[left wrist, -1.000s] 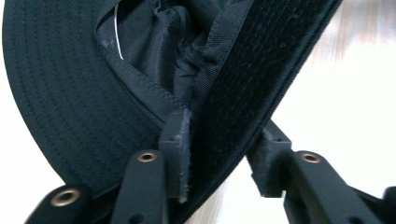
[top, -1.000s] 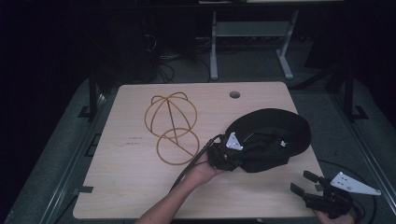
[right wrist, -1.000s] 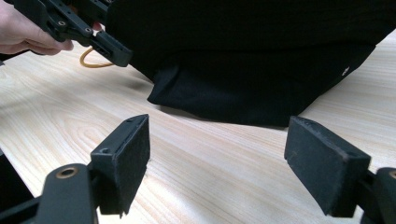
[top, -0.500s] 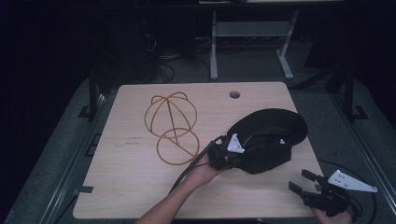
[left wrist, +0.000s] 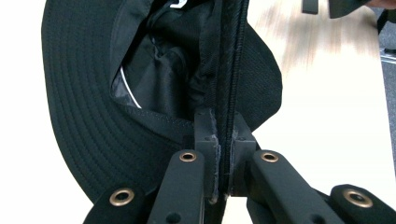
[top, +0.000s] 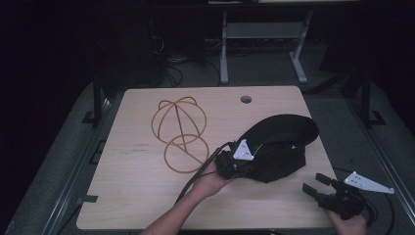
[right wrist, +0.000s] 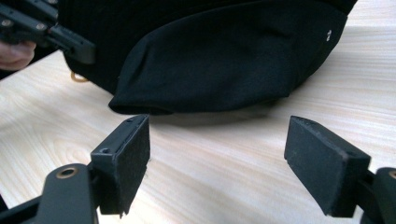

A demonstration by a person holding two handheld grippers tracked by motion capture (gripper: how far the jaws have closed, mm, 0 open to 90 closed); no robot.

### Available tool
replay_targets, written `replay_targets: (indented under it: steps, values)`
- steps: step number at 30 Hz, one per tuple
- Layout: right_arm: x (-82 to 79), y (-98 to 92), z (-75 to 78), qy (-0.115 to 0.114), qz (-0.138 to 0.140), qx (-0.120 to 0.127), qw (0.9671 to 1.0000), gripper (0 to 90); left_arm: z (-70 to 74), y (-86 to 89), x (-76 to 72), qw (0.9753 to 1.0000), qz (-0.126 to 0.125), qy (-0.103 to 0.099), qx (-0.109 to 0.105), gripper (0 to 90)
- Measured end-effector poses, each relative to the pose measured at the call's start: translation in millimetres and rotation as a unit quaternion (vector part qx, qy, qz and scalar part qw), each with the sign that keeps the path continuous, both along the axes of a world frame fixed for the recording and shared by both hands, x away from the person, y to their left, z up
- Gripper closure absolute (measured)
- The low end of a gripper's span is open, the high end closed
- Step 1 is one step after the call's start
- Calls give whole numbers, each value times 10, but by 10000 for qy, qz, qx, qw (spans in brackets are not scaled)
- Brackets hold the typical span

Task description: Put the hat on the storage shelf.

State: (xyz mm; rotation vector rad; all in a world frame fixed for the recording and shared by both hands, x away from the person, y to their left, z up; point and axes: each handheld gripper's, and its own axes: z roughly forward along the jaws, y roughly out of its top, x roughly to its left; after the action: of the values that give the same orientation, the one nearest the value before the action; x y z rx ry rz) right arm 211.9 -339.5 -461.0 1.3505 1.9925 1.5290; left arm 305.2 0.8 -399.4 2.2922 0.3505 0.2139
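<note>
the left gripper (top: 234,165) is clamped on the edge of the black hat (top: 279,147), its jaws pressed together on a seam of fabric in the left gripper view (left wrist: 223,140) — and over the last second the hat has slid a little toward the near edge of the desk (top: 127,196), dragged along with the left hand (top: 210,181) rather than lifted clear. in the same second the right gripper (top: 320,188) has crept slightly in from the near right corner, jaws apart and holding nothing; its own view shows the hat's brim (right wrist: 210,70) lying just ahead of the open pads (right wrist: 133,158), close but not touching. the hat sits on the right half of the desk, crumpled, crown sagging and brim turned up toward the back. the wire hat frame (top: 180,132) lies well apart on the left half, untouched and in the same place. my reading — the grip on the hat is secured and the second gripper is being brought up to take the opposite edge, so the hat can be spread open between the two and carried over to the frame; the fabric is limp, so a one-sided hold would likely let it fold on itself
</note>
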Motion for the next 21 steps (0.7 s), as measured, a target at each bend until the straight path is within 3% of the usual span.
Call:
replay_targets:
  steps: [11, 21]
  values:
    - [138, 4, 15, 133, -31, 256, 9996, 220, 80, 86, -29, 9995, -35, 94, -295, 856]
    - [287, 1, 35, 236, -47, 555, 9982, 221, 91, 123, -61, 9993, -100, 86, -352, 856]
